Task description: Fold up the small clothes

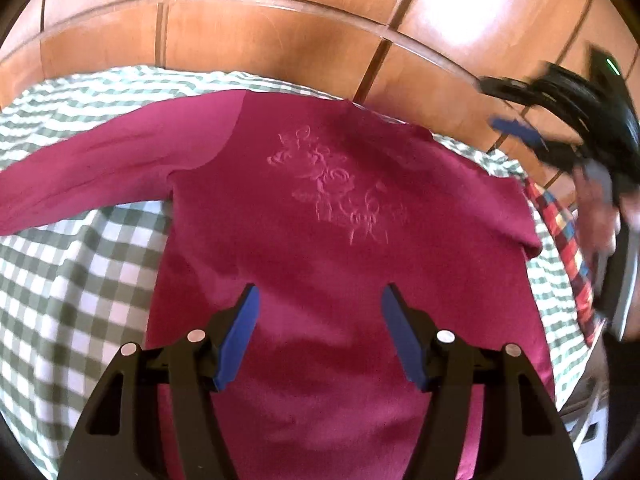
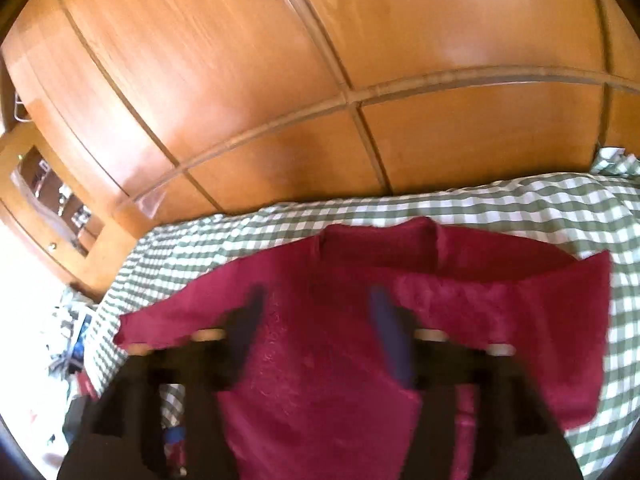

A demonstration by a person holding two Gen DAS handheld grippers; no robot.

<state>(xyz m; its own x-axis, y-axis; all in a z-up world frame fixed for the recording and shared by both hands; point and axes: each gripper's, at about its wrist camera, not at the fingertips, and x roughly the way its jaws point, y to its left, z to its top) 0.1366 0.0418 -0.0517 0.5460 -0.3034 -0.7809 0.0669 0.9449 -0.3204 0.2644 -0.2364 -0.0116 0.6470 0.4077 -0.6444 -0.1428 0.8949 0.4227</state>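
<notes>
Right claw (image 2: 316,340) motion-blurred over magenta top (image 2: 320,400), top's hem cut off below, shelf contents (image 2: 60,196) beside wardrobe unreadable

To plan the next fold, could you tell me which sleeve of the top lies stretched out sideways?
The sleeve at the left of the left wrist view, reaching across the checked cloth; the opposite one ends short by the shoulder.

matt cloth top (image 1: 320,248), glossy wood panelling (image 1: 280,32).
</notes>
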